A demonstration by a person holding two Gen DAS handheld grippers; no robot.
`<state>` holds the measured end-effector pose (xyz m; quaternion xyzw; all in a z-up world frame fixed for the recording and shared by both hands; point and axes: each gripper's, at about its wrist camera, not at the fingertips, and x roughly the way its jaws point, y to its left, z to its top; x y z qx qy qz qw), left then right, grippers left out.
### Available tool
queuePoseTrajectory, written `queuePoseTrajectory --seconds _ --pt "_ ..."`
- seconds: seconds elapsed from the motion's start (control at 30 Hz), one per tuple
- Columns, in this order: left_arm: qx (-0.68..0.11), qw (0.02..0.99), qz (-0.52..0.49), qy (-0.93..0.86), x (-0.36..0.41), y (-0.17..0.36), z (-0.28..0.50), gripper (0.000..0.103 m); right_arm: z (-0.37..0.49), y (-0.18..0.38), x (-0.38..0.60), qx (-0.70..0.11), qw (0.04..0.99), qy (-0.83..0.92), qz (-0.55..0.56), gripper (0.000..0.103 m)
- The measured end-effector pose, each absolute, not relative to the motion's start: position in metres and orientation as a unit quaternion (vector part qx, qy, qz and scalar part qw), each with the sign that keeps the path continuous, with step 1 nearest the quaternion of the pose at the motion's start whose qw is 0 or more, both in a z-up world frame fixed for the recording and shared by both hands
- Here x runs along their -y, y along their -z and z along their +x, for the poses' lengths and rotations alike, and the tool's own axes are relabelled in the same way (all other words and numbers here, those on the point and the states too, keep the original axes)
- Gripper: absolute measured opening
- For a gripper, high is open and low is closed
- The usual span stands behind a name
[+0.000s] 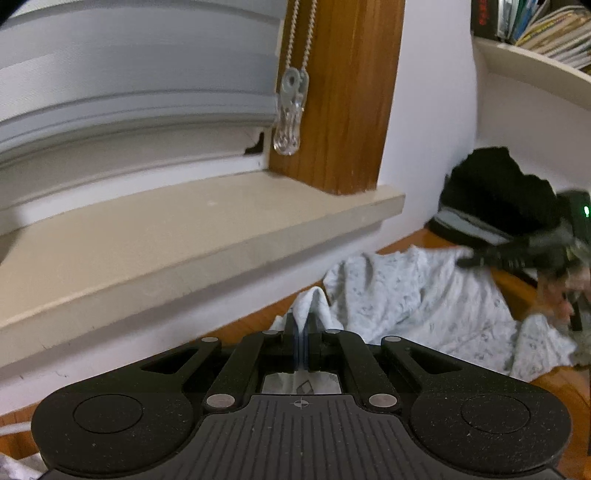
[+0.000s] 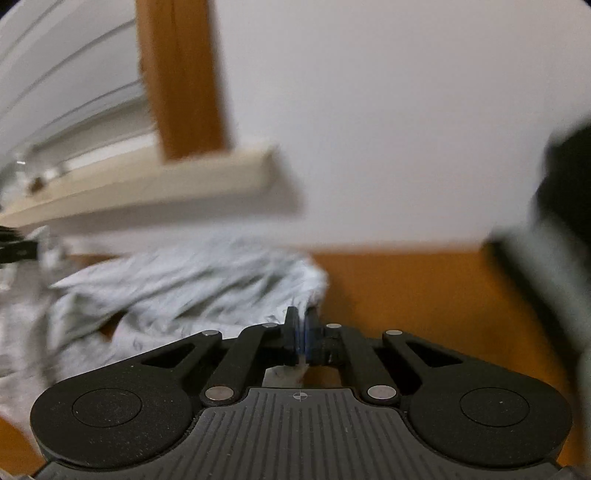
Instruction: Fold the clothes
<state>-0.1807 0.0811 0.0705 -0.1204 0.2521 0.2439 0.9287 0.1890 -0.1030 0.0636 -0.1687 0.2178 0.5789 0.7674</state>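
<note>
A pale grey patterned garment lies crumpled on the wooden surface below a window sill. My left gripper is shut on a fold of this cloth, which sticks up between its fingers. The other gripper shows blurred at the far right of the left wrist view, at the garment's far edge. In the right wrist view the same garment spreads to the left, blurred. My right gripper is shut on the cloth's edge, with a scrap of fabric visible under the fingers.
A beige window sill juts out above the surface, with a wooden frame post, blinds and a bead-chain pull. A black bag sits at the right by the white wall. A shelf of books hangs above.
</note>
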Motion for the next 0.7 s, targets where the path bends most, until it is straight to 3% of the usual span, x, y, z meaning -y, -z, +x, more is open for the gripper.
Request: queuePoseTrajectory --seconds 0.13,0.23,0.27,0.3,0.37,0.57,0.7 --pt "-0.254 0.931 -0.124 -0.231 -0.083 -0.077 -0.178 0.002 0.194 -0.097 0.104 -0.099 0.834 -0.503 -0.204 0.004" --pt "-0.258 0.931 -0.132 -0.224 -0.081 -0.075 -0.176 0.008 0.198 -0.123 0.105 -0.009 0.869 -0.438 -0.228 0.005" --pt "-0.258 0.931 -0.133 -0.222 -0.080 -0.075 -0.176 0.015 0.200 -0.131 0.105 0.021 0.879 -0.415 -0.235 0.009" --pt "-0.258 0.931 -0.133 -0.221 -0.078 -0.075 -0.177 0.018 0.203 -0.130 0.106 0.000 0.878 -0.415 -0.239 0.010" --pt "-0.256 0.932 -0.136 -0.218 -0.077 -0.075 -0.181 0.031 0.204 -0.115 0.113 -0.064 0.866 -0.435 -0.239 0.027" --pt "-0.254 0.928 -0.136 -0.238 -0.083 -0.087 -0.202 0.032 0.181 -0.081 0.138 -0.145 0.826 -0.506 -0.199 0.032" --pt "-0.249 0.923 -0.130 -0.263 -0.083 -0.097 -0.226 0.045 0.154 -0.080 0.133 -0.188 0.786 -0.562 -0.175 0.032"
